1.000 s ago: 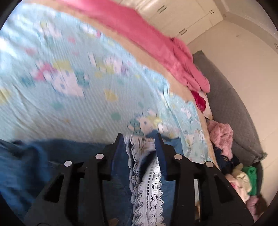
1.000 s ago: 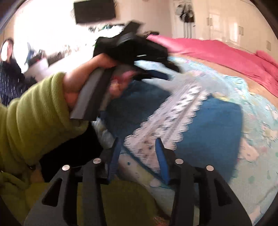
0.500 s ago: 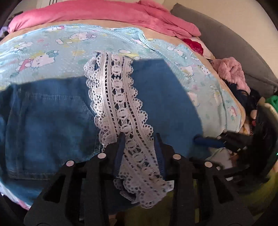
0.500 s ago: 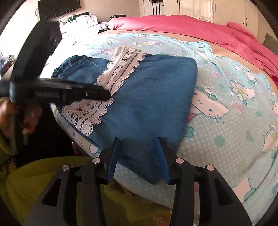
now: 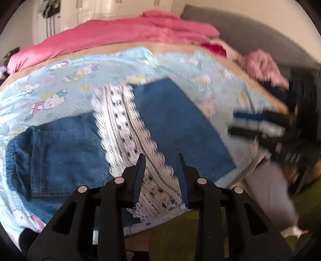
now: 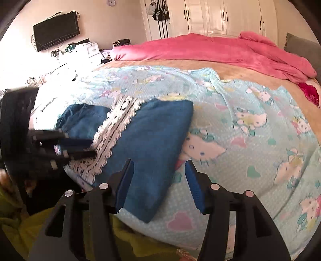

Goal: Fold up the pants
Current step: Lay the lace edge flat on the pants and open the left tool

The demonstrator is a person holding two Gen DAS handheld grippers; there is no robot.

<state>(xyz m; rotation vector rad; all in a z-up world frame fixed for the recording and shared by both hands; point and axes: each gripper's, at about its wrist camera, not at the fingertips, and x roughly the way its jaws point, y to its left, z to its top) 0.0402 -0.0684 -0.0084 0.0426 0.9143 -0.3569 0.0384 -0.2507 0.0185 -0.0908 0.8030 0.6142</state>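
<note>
Blue denim pants with a white lace trim lie folded flat on the light blue cartoon-print sheet near the bed's front edge. My left gripper hovers over the near end of the lace, its jaws a narrow gap apart and nothing pinched. In the right wrist view the left gripper sits beside the lace, blurred. My right gripper is opening above the near corner of the pants, and the pads do not press the cloth. It shows blurred off the pants' right edge.
A pink blanket is bunched along the far side of the bed. A grey headboard and a pile of clothes are at the right. White wardrobes and a wall TV stand behind. A person's green garment fills the foreground.
A second ago my left gripper held the lace hem up; now the pants lie folded flat and it has drawn back. My right gripper's jaws have widened and it shifted right.
</note>
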